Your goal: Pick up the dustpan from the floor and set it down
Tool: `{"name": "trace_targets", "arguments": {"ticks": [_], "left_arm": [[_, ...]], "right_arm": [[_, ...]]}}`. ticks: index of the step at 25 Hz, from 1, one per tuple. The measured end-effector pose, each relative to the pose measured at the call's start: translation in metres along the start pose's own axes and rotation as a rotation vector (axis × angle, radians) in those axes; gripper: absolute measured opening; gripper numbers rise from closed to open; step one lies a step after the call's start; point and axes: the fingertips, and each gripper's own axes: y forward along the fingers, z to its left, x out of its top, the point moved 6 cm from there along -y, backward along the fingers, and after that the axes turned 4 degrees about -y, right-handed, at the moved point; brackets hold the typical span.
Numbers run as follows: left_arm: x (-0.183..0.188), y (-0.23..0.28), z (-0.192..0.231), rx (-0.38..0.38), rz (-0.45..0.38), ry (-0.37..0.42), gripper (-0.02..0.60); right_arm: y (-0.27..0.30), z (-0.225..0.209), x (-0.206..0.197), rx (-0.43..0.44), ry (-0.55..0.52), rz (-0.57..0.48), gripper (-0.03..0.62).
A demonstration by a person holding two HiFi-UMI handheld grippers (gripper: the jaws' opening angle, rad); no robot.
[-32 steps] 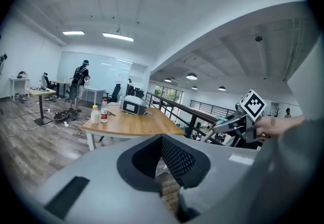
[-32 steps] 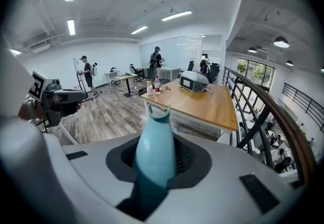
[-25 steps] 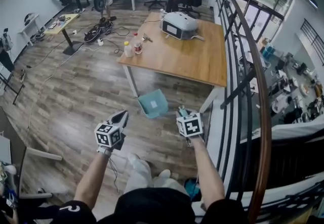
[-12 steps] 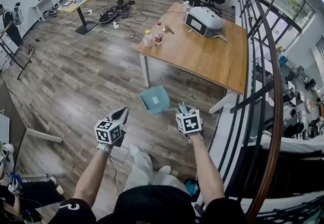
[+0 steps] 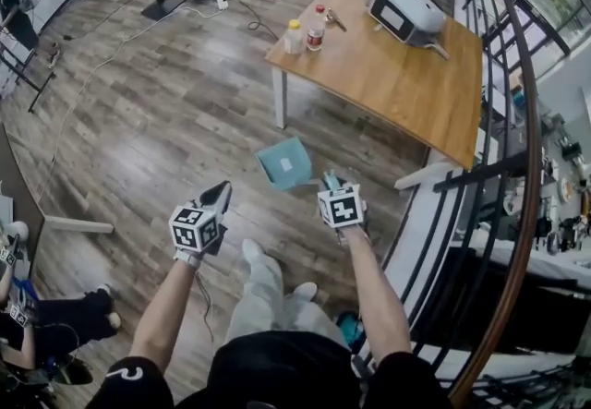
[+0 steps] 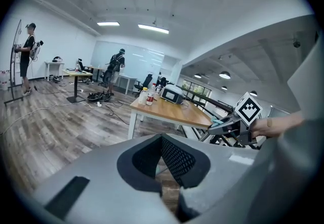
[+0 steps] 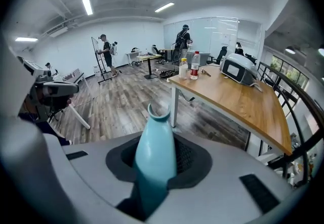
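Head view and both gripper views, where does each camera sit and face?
Head view: on the person's head, looking steeply down; shows both forearms, legs, left tongs, right tongs, teal plastic dustpan.
Left gripper view: on the left tongs, facing the room; shows its jaws.
Right gripper view: on the right tongs, facing along the clamped dustpan handle.
Shared: both gripper views see the wooden table.

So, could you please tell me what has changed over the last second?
The person stepped on toward the table, taking both grippers forward. The right gripper stays shut on the dustpan; the left gripper stays empty.
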Motion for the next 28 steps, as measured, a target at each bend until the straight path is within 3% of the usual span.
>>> {"name": "trace_targets", "arguments": {"ticks": [18, 28], "left_arm": [[-0.029, 0.104, 0.122, -0.002, 0.093, -0.057, -0.002], [-0.037, 0.138, 0.182, 0.015, 0.092, -0.096, -0.002]], "right_arm": [[0.212, 0.024, -0.007, 0.033, -0.047, 0.117, 0.083], [0.302, 0.035, -0.012, 0.022, -0.072, 0.154, 0.083]]}}
